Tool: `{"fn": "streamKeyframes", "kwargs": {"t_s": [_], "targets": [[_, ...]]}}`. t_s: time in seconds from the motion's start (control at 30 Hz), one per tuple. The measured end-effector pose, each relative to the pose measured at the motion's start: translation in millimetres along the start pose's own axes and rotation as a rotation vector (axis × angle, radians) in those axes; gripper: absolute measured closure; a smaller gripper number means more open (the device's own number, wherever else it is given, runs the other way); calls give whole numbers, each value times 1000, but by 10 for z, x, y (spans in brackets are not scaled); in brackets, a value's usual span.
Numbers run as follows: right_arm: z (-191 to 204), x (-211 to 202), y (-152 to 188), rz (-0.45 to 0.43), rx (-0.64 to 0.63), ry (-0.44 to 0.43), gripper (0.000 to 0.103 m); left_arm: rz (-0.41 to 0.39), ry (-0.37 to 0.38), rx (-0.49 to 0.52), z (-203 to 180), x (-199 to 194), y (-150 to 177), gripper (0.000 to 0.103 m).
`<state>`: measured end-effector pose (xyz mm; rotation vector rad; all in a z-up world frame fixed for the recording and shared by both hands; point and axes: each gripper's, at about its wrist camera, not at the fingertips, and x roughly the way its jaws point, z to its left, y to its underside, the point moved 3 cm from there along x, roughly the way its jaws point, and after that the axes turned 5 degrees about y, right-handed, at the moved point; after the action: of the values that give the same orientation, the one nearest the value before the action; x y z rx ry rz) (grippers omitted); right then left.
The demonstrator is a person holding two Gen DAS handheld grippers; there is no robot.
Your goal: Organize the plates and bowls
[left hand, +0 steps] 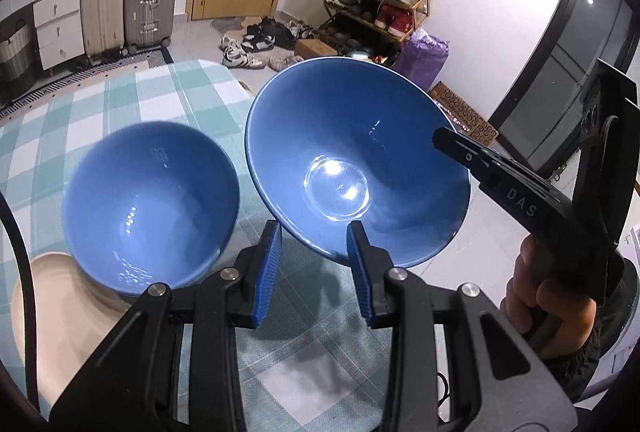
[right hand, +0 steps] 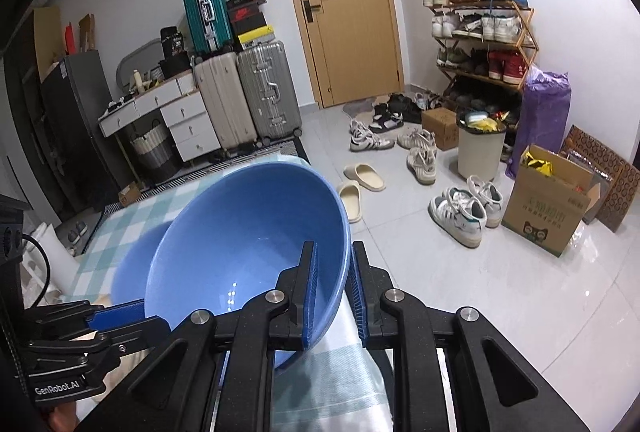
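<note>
A wide blue bowl (left hand: 352, 160) hangs tilted above the table's right side, held by its rim in my right gripper (left hand: 452, 140). In the right wrist view the right gripper (right hand: 332, 272) is shut on that bowl's (right hand: 244, 244) rim. A second, deeper blue bowl (left hand: 152, 204) sits on a cream plate (left hand: 44, 312) at the left; it shows behind the held bowl in the right wrist view (right hand: 132, 272). My left gripper (left hand: 314, 244) is open and empty, its fingers just below the held bowl's near rim. It also shows in the right wrist view (right hand: 116, 316).
The table carries a teal and white checked cloth (left hand: 168, 96). Beyond it are suitcases (right hand: 248, 96), a white drawer unit (right hand: 180, 116), a wooden door (right hand: 344, 4), a shoe rack (right hand: 480, 40), loose shoes (right hand: 460, 212), a bin (right hand: 480, 148) and a cardboard box (right hand: 544, 204).
</note>
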<state>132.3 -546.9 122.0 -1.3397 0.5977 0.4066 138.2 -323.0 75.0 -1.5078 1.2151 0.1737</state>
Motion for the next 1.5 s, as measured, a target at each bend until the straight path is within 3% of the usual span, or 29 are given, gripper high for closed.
{"fn": "streamKeyframes", "kwargs": {"t_s": [0.37, 0.87, 1.07, 1.5], "targets": [[486, -199, -252, -48, -58, -48, 86, -72, -38, -28, 231, -577, -62, 72], [1289, 126, -321, -10, -100, -161, 85, -118, -139, -71, 875, -1086, -117, 72], [1571, 279, -299, 11, -126, -188, 85, -113, -181, -89, 1177, -1123, -118, 72], [1803, 707, 25, 86, -161, -166, 85, -47, -238, -91, 1521, -708, 16, 72]]}}
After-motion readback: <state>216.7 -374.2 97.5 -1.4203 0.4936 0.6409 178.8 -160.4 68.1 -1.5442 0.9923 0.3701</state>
